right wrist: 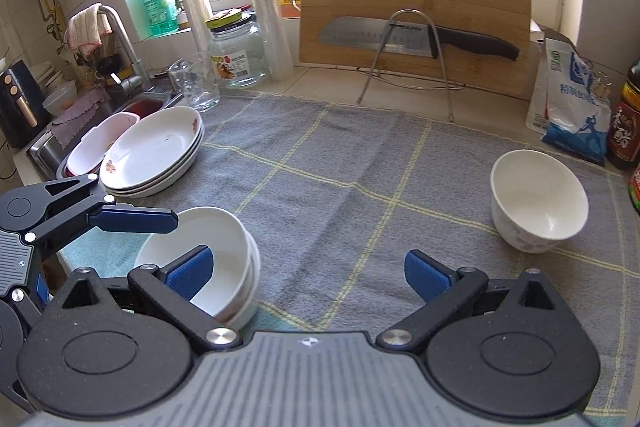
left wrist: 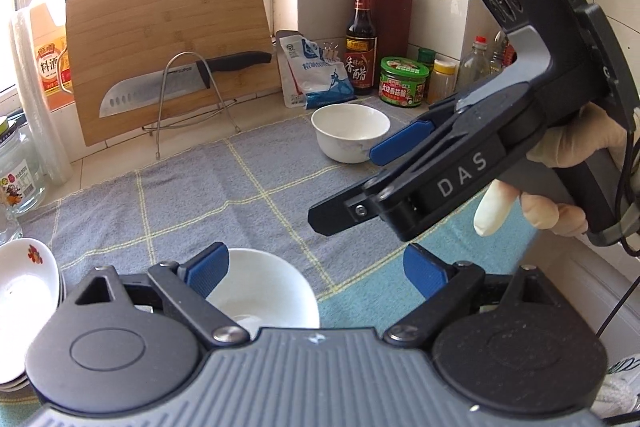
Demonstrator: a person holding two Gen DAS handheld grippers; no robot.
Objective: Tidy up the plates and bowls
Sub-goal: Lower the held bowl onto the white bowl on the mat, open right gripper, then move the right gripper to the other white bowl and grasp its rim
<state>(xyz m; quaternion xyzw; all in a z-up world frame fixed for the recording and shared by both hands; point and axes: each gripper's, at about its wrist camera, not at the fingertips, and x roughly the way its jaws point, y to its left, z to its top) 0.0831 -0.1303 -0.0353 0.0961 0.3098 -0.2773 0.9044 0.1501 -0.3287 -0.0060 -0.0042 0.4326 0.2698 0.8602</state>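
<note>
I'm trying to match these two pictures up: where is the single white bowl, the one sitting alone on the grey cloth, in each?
Left wrist view: lone white bowl sits upper middle, just beyond the right gripper.
Right wrist view: same bowl sits at right, by the blue-and-white bag.
Shared landmark: the cutting board with the knife.

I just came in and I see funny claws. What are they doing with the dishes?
A person is tidying dishes on the grey checked cloth with a gripper in each hand. Both the left gripper and the right gripper are open and holding nothing. The white bowls sit nested, and the flowered plates are stacked by the sink. One lone white bowl still stands apart.
</note>
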